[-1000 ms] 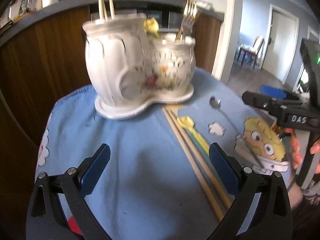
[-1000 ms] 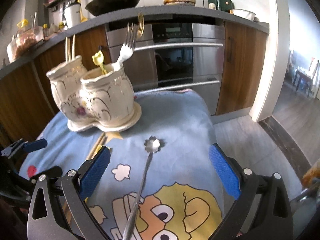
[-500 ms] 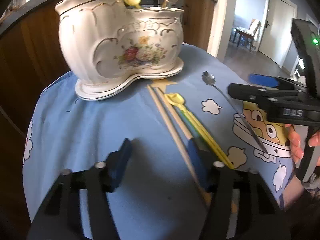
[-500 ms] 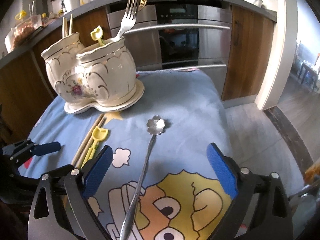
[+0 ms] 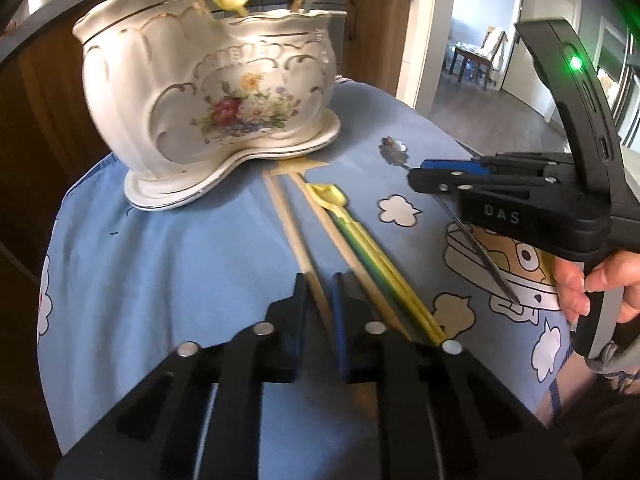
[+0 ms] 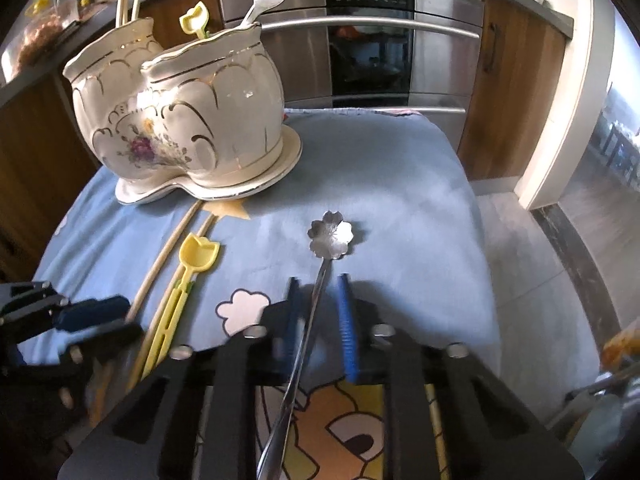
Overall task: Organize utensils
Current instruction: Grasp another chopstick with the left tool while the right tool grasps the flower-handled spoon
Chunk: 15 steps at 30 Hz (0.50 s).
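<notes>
A white flowered ceramic holder [image 5: 208, 92] [image 6: 180, 112] stands at the back of the table with a fork, chopsticks and a yellow scoop in it. On the cloth lie two wooden chopsticks [image 5: 288, 220], a yellow plastic scoop [image 5: 326, 194] [image 6: 198, 254] and a flower-bowled metal spoon [image 6: 331, 235] [image 5: 394, 150]. My left gripper [image 5: 318, 292] is low over the cloth, its jaws closing tight on the left chopstick. My right gripper [image 6: 318, 304] straddles the spoon's handle. Its jaws are closing, with a small gap still showing on each side of the handle.
A blue cartoon-print cloth [image 5: 160, 280] covers the small table, which drops to the floor on the right. Behind it are wooden cabinets and a steel oven [image 6: 372, 40]. A person's hand [image 5: 600, 288] grips the right tool's handle.
Both grippers dropped and moved in toward the utensils. Their jaws went from wide apart to narrow, the left around a chopstick and the right around the spoon's handle.
</notes>
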Each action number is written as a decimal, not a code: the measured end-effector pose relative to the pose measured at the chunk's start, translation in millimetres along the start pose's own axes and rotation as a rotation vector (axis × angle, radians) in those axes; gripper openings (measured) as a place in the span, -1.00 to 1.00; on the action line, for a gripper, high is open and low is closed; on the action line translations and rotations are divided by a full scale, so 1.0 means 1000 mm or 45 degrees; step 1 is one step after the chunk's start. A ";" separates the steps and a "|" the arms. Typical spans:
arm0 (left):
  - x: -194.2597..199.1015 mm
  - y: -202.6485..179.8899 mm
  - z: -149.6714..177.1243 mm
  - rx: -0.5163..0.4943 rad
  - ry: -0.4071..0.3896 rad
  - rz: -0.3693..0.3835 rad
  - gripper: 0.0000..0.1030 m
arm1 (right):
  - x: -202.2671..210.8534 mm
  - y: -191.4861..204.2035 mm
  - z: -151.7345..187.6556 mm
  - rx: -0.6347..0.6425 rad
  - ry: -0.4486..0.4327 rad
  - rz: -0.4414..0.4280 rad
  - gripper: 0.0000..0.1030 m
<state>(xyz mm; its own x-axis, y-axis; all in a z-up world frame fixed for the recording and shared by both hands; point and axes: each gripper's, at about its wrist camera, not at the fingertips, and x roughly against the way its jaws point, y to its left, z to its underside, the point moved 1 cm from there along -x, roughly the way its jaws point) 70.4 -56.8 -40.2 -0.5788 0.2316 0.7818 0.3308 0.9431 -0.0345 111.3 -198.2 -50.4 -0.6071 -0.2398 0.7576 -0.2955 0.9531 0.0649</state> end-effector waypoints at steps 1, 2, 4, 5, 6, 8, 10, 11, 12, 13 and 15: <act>0.000 0.003 0.000 0.004 0.004 0.004 -0.87 | 0.000 0.000 0.000 -0.002 0.001 -0.002 -0.87; 0.001 0.005 0.000 0.002 0.006 0.002 -0.87 | 0.001 0.000 0.001 -0.003 0.000 -0.005 -0.88; 0.003 0.010 0.001 -0.003 0.013 -0.003 -0.89 | 0.002 0.000 0.002 -0.006 -0.002 -0.018 -0.91; 0.006 0.012 0.002 -0.008 0.017 -0.003 -0.89 | 0.003 -0.001 0.002 -0.008 -0.001 -0.030 -0.92; 0.008 0.014 0.003 -0.012 0.021 -0.005 -0.89 | 0.004 -0.001 0.003 -0.001 0.003 -0.040 -0.92; 0.013 0.019 0.006 -0.024 0.031 -0.008 -0.89 | 0.007 0.001 0.005 0.012 0.006 -0.052 -0.92; 0.017 0.023 0.009 -0.050 0.053 -0.004 -0.89 | 0.011 0.004 0.008 0.038 0.015 -0.083 -0.92; 0.018 0.025 0.011 -0.063 0.066 -0.001 -0.89 | 0.013 0.006 0.008 0.057 0.021 -0.098 -0.92; 0.020 0.027 0.012 -0.075 0.077 -0.001 -0.89 | 0.016 0.009 0.009 0.084 0.032 -0.121 -0.92; 0.022 0.029 0.014 -0.090 0.092 -0.002 -0.89 | 0.017 0.011 0.010 0.103 0.045 -0.141 -0.92; 0.025 0.034 0.017 -0.097 0.108 -0.011 -0.89 | 0.021 0.015 0.013 0.126 0.078 -0.187 -0.92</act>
<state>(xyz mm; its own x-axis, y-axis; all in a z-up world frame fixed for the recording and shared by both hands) 54.5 -14.9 -32.0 -0.5178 0.1992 0.8320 0.3835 0.9234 0.0176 84.2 -191.4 -41.9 -0.5069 -0.3604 0.7831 -0.4504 0.8853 0.1159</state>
